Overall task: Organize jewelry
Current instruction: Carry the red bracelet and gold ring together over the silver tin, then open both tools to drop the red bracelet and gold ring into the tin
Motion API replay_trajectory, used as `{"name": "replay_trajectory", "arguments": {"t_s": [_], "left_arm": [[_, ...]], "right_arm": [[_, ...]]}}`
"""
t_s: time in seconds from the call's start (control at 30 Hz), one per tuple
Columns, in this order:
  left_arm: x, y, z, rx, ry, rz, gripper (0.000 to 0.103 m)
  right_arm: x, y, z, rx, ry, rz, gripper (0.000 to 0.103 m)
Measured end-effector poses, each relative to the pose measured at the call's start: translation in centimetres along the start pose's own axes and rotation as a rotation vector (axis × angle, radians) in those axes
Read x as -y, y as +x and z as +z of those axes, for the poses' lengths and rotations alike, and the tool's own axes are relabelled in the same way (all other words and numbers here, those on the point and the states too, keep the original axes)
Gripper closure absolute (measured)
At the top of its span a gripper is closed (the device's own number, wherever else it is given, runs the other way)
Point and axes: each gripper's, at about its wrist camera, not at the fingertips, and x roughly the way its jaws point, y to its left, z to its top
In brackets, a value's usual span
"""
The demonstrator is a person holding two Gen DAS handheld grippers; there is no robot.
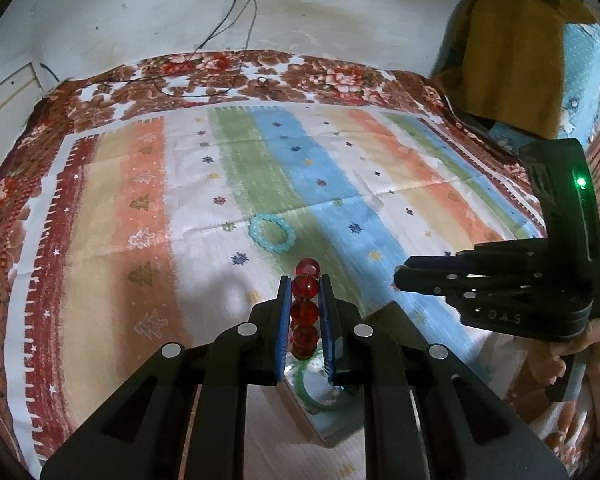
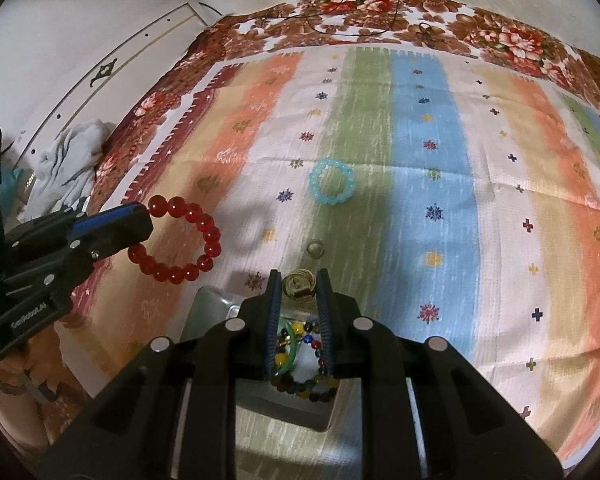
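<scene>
Left jaws: clamped on the red bead bracelet (image 1: 306, 312); the beads sit in a line between the blue pads (image 1: 286, 332).
Left gripper (image 2: 140, 226): holds the bracelet clear of the cloth; in the right wrist view the loop hangs open to the right of its tips.
Right jaws: narrowly apart; whether they press on the small gold piece (image 2: 299, 285) between their tips cannot be told.
Right gripper (image 2: 298, 280): sits directly above the box (image 2: 210, 304).
Box contents: a green bangle (image 2: 290, 354) and a multicoloured bead bracelet (image 2: 320, 376) lie inside.
Key relation: the box lies right of the left gripper and slightly nearer; the red loop's plane faces the right wrist camera.
Nearer hand: the right gripper is at the box; the left stands beside it, apart.
Remaining on cloth: a light blue bead bracelet (image 2: 332, 181) lies flat, farther out on the striped cloth (image 2: 428, 200); a small clear ring (image 2: 315, 249) lies between it and the box.
Judged step: carrying the red bracelet to the box.
Next move requirement: probably shift left gripper right until the loop is over the opening, then part the jaws.
Risk: the two grippers may crowd each other over the box.
</scene>
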Motion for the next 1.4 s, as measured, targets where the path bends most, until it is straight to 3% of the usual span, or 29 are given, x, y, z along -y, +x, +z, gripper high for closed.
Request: {"name": "replay_trajectory", "arguments": {"t_s": [0.83,0.9,0.93,0.97,1.1,1.4], "left_arm": [[3.1,-0.7,-3.9,-0.029,0.043,-0.049,0.090],[3.2,-0.6,-4.0,-0.036,0.043,-0.045,0.089],[3.2,-0.5,-4.1,-0.036,0.047,-0.039,0.086],[3.2,-0.4,-4.1,-0.036,0.048,-0.030,0.075],[2.4,-0.5,-3.9,-0.032,0.035,-0.010,0.065],[0.8,0.2,-3.7,-0.044,-0.005,0.022,0.057]], "right_arm": [[-1.2,-0.3,-3.4,-0.032,-0.004,0.040,0.083],[-1.2,-0.1,-3.4,-0.041,-0.005,0.027,0.068],[-1.2,0.0,-3.4,-0.043,-0.003,0.018,0.054],[-1.0,0.0,-3.4,-0.043,0.001,0.011,0.048],[-0.5,0.0,-3.3,-0.040,0.020,-0.005,0.043],[0.1,0.1,-2.9,-0.038,0.042,-0.015,0.037]]}}
